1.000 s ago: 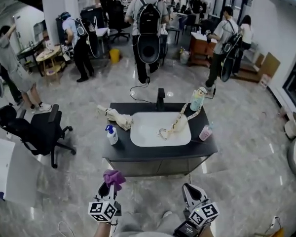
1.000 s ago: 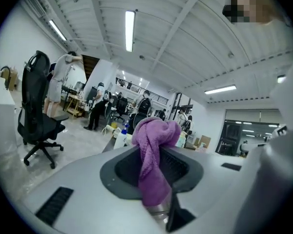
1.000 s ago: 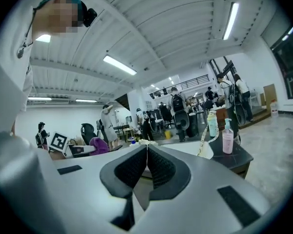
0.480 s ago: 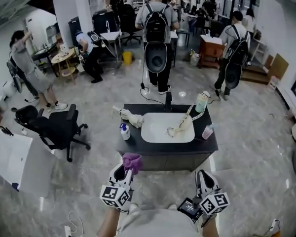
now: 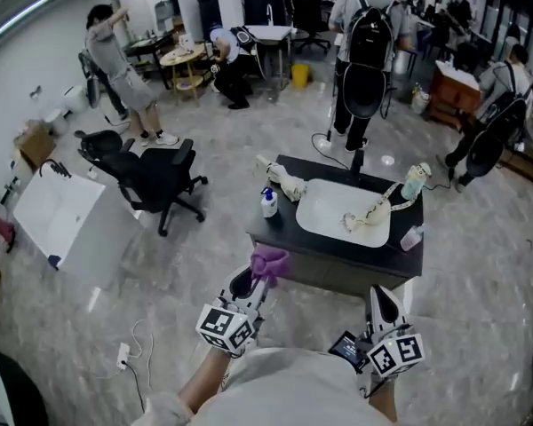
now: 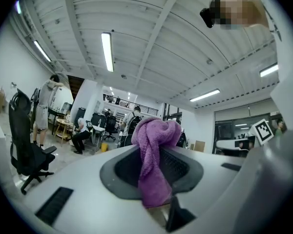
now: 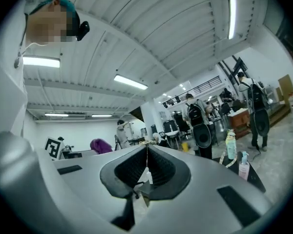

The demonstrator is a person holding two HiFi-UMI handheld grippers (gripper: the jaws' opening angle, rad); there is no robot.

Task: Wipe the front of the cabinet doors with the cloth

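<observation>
Grey floor [image 5: 160, 264], busy room. The left gripper [image 5: 251, 282] squeezes the purple cloth [image 5: 272, 260], which sticks out past its tips. The right gripper [image 5: 378, 301] is closed tight with nothing in it. The cabinet [image 5: 338, 273] stands just ahead.

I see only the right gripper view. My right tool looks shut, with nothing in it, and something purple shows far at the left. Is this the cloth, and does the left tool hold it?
Observer: Yes. In the left gripper view the left tool is shut on the purple cloth, which drapes over its jaws.
Operator: Where is the cabinet?
Observer: In the head view the dark cabinet stands ahead of us, its doors facing us.
Operator: What lies left of the sink?
Observer: A blue-capped bottle and a crumpled pale rag.
</observation>
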